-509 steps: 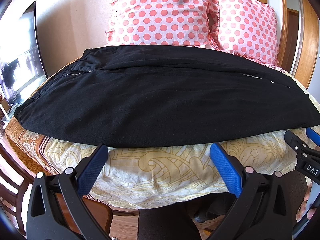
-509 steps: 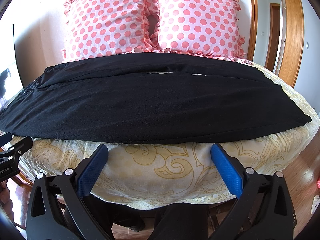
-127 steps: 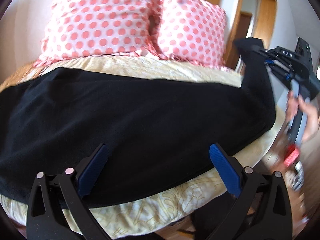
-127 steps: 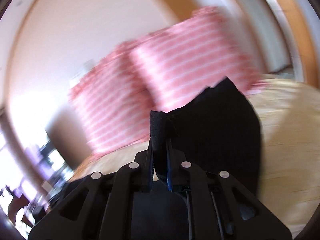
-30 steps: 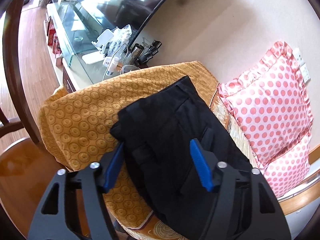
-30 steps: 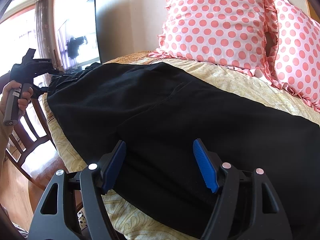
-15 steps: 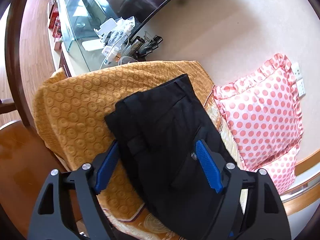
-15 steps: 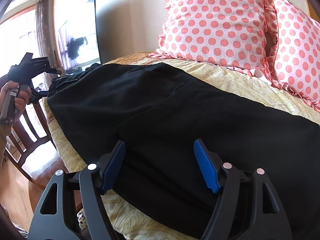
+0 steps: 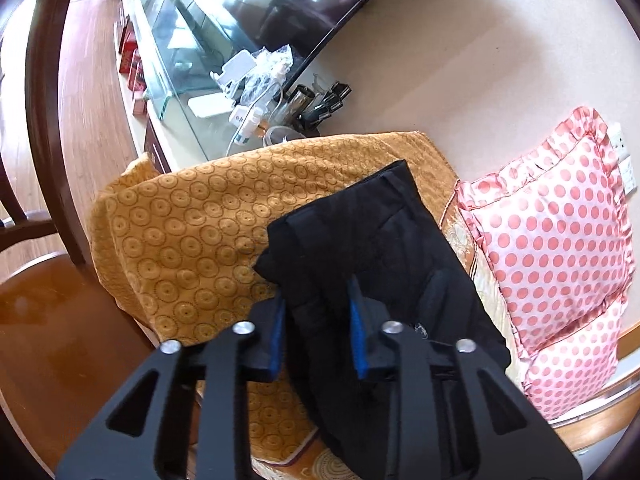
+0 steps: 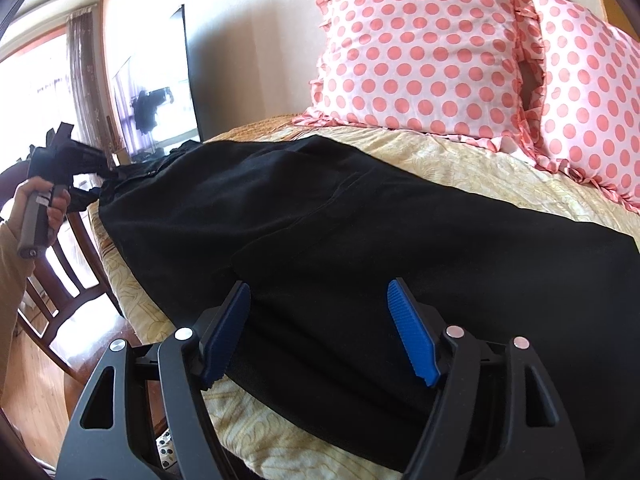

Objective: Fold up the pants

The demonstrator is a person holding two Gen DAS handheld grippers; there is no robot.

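Black pants (image 10: 360, 232) lie across the bed, folded lengthwise; the leg end has been laid back over them, its edge near my right gripper. Their waistband end (image 9: 360, 232) shows in the left wrist view on an orange blanket. My left gripper (image 9: 316, 312) is closing on the waistband corner, jaws narrowed with black cloth between the blue pads. It also shows in the right wrist view (image 10: 92, 176) at the pants' far left end. My right gripper (image 10: 320, 320) is open over the pants' near edge, holding nothing.
Two pink polka-dot pillows (image 10: 420, 52) lean at the head of the bed. A wooden chair (image 10: 68, 280) stands by the bed's left side. A glass TV stand with clutter (image 9: 224, 80) and a TV (image 10: 160, 92) lie beyond the waistband end.
My left gripper's jaws have narrowed from wide open onto the waistband corner. My right gripper has stayed open over the near edge, almost still.
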